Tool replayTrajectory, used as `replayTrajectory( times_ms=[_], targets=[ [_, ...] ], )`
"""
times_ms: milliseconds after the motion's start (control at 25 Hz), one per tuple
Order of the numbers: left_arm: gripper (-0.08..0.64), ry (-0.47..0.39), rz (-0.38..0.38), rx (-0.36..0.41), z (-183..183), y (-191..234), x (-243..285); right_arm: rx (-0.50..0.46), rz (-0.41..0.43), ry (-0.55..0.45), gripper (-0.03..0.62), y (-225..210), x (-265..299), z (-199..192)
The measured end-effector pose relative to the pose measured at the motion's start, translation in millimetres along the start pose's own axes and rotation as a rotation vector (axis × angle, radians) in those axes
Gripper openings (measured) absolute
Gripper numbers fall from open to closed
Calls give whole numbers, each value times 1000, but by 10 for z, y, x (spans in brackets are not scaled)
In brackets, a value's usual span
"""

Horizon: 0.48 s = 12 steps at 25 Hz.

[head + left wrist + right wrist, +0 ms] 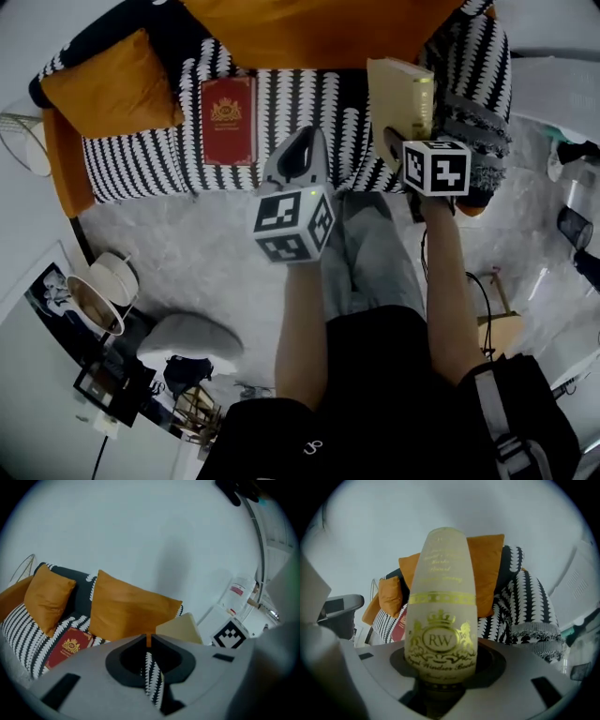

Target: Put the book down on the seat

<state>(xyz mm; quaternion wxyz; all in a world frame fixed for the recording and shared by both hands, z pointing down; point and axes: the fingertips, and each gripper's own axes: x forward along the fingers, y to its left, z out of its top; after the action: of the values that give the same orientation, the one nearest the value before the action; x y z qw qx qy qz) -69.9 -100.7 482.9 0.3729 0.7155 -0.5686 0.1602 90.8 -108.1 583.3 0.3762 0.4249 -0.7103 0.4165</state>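
right gripper (440, 684) is pinching a cream book (443, 602) with a gold "RW" crest by the striped seat (300, 103), left gripper (148, 641) jaws pressed together, empty

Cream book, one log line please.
cream book: gripped in right tool, off seat | red book: flat on seat | left tool: shut, empty

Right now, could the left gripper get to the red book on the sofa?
Probably yes. The left gripper hovers over the seat's front edge, just beside the red book, and nothing lies between them. Its jaws are together and empty, so they would have to open first.
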Motion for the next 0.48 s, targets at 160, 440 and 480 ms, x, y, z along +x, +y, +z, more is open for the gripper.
replayTrajectory(
  times_ms=[160,440,480],
  targets=[
    [38,32,7,-26,-190,104,192,10,-22,60,225,-95,335,-140],
    [38,71,26,-69,-440,268,468,110,-49,157,225,-200,923,-406],
    [38,77,29,-74,-476,295,503,113,-55,176,225,-199,997,-442]
  ],
)
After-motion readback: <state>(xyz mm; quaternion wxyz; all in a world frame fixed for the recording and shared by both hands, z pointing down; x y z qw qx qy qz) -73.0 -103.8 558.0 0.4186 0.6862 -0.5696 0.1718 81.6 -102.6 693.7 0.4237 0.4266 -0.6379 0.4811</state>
